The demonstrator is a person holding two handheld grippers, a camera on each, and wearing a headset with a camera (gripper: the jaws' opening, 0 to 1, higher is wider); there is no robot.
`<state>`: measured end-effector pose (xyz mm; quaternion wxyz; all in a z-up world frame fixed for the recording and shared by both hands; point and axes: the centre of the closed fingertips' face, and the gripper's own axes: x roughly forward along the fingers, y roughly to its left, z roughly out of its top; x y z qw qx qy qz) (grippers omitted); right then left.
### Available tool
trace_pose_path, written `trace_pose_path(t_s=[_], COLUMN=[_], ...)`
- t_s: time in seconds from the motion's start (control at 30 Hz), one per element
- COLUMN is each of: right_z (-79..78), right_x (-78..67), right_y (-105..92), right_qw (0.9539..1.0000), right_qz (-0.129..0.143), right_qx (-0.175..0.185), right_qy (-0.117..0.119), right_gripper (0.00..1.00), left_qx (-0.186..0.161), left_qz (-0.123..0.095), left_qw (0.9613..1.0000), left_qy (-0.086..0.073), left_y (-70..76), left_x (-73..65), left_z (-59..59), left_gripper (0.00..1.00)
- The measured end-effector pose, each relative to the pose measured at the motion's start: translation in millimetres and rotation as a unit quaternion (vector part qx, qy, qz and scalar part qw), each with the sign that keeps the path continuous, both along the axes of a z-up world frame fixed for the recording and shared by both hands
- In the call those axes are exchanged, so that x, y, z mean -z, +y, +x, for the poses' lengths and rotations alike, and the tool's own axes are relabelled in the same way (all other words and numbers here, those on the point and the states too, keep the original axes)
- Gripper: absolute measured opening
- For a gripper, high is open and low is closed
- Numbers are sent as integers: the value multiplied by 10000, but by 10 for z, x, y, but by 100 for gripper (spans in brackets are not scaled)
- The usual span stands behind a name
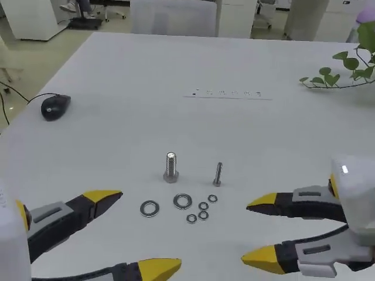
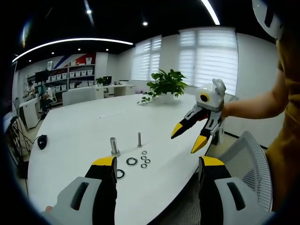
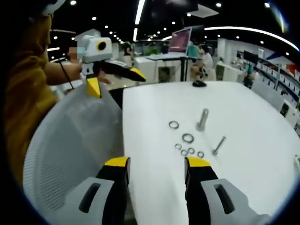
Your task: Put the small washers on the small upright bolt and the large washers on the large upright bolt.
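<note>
Two bolts stand upright on the white table point(image 1: 117, 88): the large bolt point(image 1: 170, 167) and, to its right, the thin small bolt point(image 1: 218, 174). In front of them lie two large washers point(image 1: 149, 208) point(image 1: 183, 201) and several small washers point(image 1: 203, 206), flat and loose. My left gripper point(image 1: 140, 231) is open at the near left, short of the washers, holding nothing. At the near right my right gripper point(image 1: 253, 230) is open and just as bare. The left gripper view has the large bolt point(image 2: 113, 146), the small bolt point(image 2: 139, 139) and the right gripper point(image 2: 190, 138).
A black mouse point(image 1: 55, 107) lies at the table's far left edge. A pale strip point(image 1: 228, 93) lies mid-table and a green plant point(image 1: 345, 67) reaches in from the far right. A white mesh chair point(image 3: 70, 140) stands at the near table edge.
</note>
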<state>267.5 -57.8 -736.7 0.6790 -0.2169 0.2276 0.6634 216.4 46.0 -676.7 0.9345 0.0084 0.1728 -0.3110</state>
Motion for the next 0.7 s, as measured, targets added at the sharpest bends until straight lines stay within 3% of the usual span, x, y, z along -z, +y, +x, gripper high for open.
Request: trace_pose_path(t_s=[0.23, 0.37, 0.7], right_z=[120, 186, 271], right_x=[182, 311, 563], right_y=[142, 208, 340], right_qw=[9976, 9935, 9863], right_qz=[-411, -749, -1194], right_qx=[-557, -853, -1132], right_qy=[-57, -100, 71], right_gripper=[45, 44, 39], left_qx=[-86, -166, -342], left_qz=[-67, -91, -156], left_qw=[9999, 9998, 9992], left_qy=[55, 81, 93], left_y=[-5, 1, 27], left_x=[12, 9, -4], left_z=[35, 49, 36], left_gripper=[69, 69, 69])
